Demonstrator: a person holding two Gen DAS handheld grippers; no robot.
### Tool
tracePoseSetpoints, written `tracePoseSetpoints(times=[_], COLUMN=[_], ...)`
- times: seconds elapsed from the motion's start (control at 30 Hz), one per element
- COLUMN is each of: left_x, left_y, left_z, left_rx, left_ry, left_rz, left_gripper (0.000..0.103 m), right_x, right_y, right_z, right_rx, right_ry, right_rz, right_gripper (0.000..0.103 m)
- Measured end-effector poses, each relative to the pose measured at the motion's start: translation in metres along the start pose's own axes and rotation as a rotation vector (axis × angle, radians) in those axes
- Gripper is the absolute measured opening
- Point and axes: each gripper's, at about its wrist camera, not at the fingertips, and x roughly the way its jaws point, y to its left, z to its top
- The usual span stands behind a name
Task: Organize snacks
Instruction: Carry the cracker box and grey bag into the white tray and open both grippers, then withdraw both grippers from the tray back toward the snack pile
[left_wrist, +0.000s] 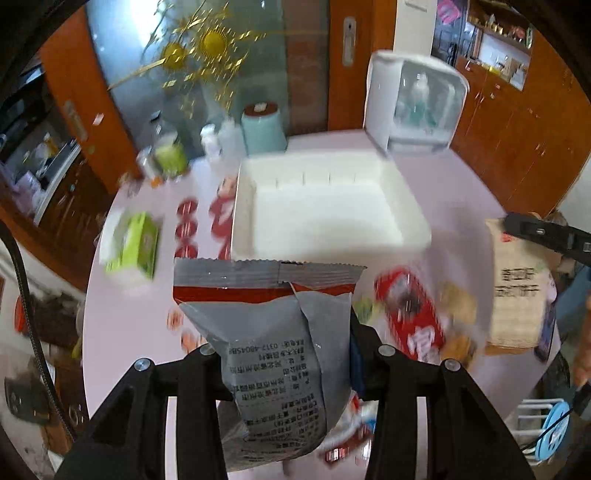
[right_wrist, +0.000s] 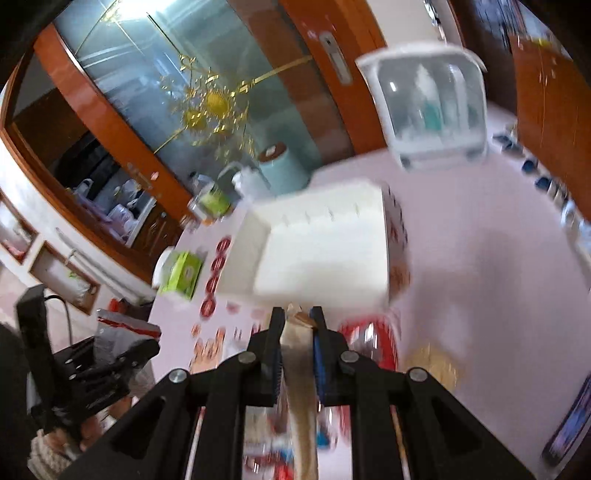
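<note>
- Grey snack packet (left_wrist: 280, 354), held in left-wrist view: back panel of small Chinese print, seen upside down, chars too small/blurred to make out. Only clear bit is a phone no., "0317-48045…", end cut off by a fold.
- Beige bag (left_wrist: 517, 291), right side of same view: two rows of big dark Chinese chars, blurred, unreadable.
- Red packet (left_wrist: 410, 314) on table: white lettering, smeared, illegible.
- Right-wrist view: nothing legible.

Pale pink round table (left_wrist: 461, 192) is filling the middle of the room. Behind it, 1 frosted glass panel (left_wrist: 147, 74) with gold flower decoration (left_wrist: 207, 44) is catching bright light. Orange-brown wooden door frames (right_wrist: 325, 74) and cabinets (left_wrist: 517, 129) are lining the walls.
</note>
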Motion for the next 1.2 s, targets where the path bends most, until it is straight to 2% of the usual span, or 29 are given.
tracePoseSetpoints(times=[0.17,0.3,0.33,0.37,0.4,0.43,0.6,0.67,0.8,0.9,1.2], left_x=[0.034,0.07,0.078,0.089,0.099,0.105,0.127,0.124,0.104,0.086,0.027], left_y=[0.009,0.011,0.01,0.011,0.012,0.014,0.021,0.024,0.029,0.032,0.03], left_z=[0.08,0.119,0.125,0.131,0.136,0.138,0.137,0.131,0.116,0.105,0.059], left_rx=[-0.023,-0.033,-0.035,-0.034,-0.035,-0.041,-0.067,-0.065,-0.036,-0.018,-0.015], left_ry=[-0.026,-0.018,-0.013,-0.001,0.012,0.012,0.023,0.0,-0.08,-0.124,-0.155], left_rz=[-0.054,-0.055,-0.047,-0.052,-0.068,-0.075,-0.078,-0.071,-0.018,0.018,0.081], left_gripper=[0.042,0.045,0.053,0.076,0.088,0.095,0.095,0.095,0.095,0.095,0.095], right_x=[0.046,0.091,0.105,0.114,0.118,0.125,0.131,0.127,0.121,0.106,0.041], right_y=[0.023,0.028,0.027,0.026,0.027,0.026,0.022,0.021,0.02,0.021,0.049], right_z=[0.072,0.105,0.112,0.116,0.118,0.121,0.117,0.113,0.102,0.091,0.053], right_rx=[-0.016,-0.025,-0.021,-0.024,-0.029,-0.031,-0.016,-0.021,-0.043,-0.056,-0.194], right_ry=[-0.06,-0.05,-0.042,-0.036,-0.032,-0.025,-0.023,-0.021,0.001,-0.017,-0.118], right_rz=[-0.079,-0.14,-0.166,-0.183,-0.194,-0.214,-0.212,-0.229,-0.242,-0.232,-0.203], right_gripper=[0.014,0.016,0.017,0.02,0.032,0.04,0.041,0.042,0.042,0.042,0.042])
